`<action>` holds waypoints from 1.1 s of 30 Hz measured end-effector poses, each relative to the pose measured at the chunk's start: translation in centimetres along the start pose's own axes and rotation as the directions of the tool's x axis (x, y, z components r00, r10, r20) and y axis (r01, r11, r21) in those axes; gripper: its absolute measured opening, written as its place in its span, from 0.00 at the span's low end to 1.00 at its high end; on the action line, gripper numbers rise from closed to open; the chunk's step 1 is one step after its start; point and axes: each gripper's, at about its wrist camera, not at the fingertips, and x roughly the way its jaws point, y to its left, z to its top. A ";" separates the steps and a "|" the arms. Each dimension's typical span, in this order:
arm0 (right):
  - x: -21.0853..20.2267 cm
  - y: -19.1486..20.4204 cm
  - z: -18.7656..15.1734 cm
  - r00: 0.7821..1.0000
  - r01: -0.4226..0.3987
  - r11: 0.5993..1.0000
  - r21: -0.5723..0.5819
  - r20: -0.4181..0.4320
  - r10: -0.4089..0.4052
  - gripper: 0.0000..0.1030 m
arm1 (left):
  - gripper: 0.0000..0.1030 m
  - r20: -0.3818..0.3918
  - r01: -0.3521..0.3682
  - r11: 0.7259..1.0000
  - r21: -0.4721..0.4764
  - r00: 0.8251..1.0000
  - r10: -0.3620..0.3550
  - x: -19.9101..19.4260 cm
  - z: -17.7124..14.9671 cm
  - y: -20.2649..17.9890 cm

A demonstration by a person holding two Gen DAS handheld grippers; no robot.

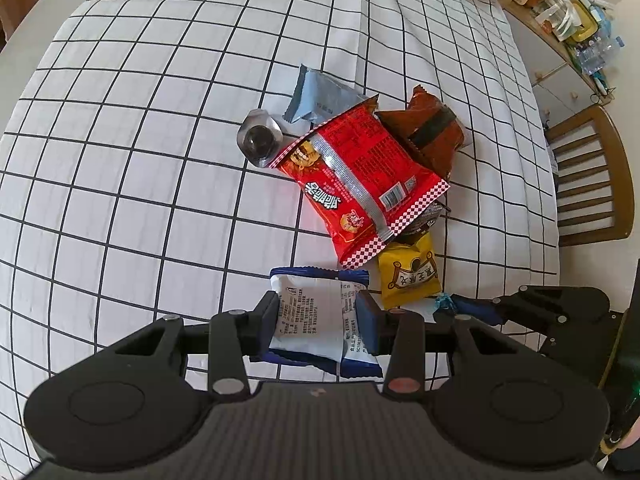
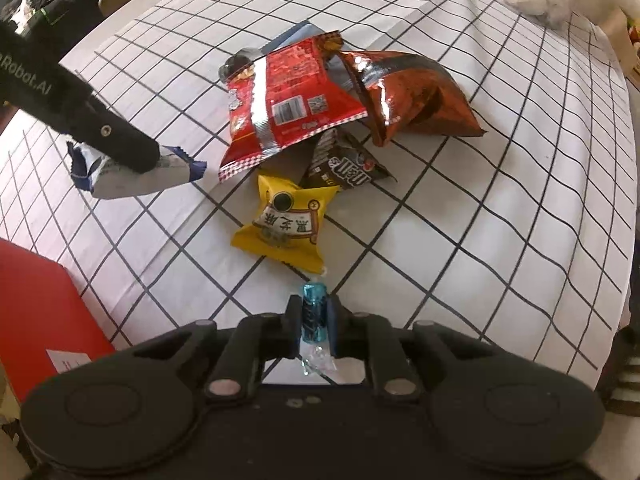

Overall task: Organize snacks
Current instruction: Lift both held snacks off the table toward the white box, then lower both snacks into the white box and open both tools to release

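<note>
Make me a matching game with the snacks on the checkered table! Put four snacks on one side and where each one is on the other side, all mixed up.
Snacks:
1. white and blue packet
2. small blue candy
3. yellow packet
4. big red bag

Places:
A. lying on top of the pile in the middle
B. pinched in the right gripper
C. held in the left gripper
D. lying free on the tablecloth, just ahead of the right gripper

Pairs: 1-C, 2-B, 3-D, 4-A
</note>
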 end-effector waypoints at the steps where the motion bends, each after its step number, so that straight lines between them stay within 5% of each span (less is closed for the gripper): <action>1: -0.3 0.0 -0.1 1.000 0.002 1.000 0.002 0.006 -0.002 0.11 | 0.39 0.003 0.000 1.000 0.001 1.000 0.000 -0.1 0.0 0.0; 16: -10.2 -2.4 -2.4 0.978 -0.057 0.987 0.150 0.205 0.025 0.11 | 0.39 0.096 0.051 0.997 0.057 0.994 -0.056 -5.2 -1.5 -2.2; 33: -15.9 2.7 -9.9 0.959 -0.144 0.972 0.188 0.270 0.090 0.11 | 0.39 0.165 0.042 0.985 0.169 0.984 -0.070 -10.2 -11.6 -5.1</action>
